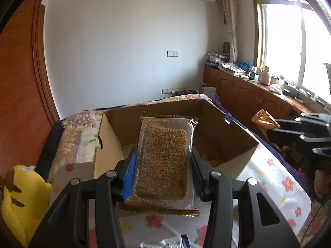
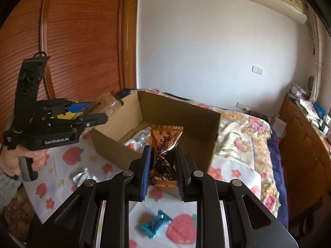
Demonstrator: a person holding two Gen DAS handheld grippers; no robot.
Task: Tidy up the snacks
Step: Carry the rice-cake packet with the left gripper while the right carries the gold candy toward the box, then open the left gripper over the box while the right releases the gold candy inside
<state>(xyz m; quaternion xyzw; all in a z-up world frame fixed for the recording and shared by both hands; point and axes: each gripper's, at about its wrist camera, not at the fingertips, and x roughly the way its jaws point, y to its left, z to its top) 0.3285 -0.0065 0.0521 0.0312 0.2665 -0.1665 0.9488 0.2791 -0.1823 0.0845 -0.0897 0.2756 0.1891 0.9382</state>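
Far left, a yellow cushion (image 1: 22,198) at the bed's edge. Left gripper (image 1: 164,155) clamps a clear-wrapped sesame bar (image 1: 164,161) by its long sides, blue pads pressed to the wrapper, bar pointing forward toward the open cardboard box (image 1: 225,132) on the flowered sheet (image 1: 275,181). Box sits just ahead of the bar; a few wrapped snacks lie on its floor.

From the right wrist view: a hand (image 2: 19,161) grips the left tool's handle at far left. A silver packet (image 2: 81,176) lies on the sheet near the box. Right gripper (image 2: 162,155) pinches an orange candy wrapper (image 2: 165,144) at its waist, fingers drawn narrow, top of the wrapper fanned above them, in front of the box's near wall. A teal candy (image 2: 154,226) rests on the sheet below the gripper. Wooden cabinet (image 2: 306,144) along the right.
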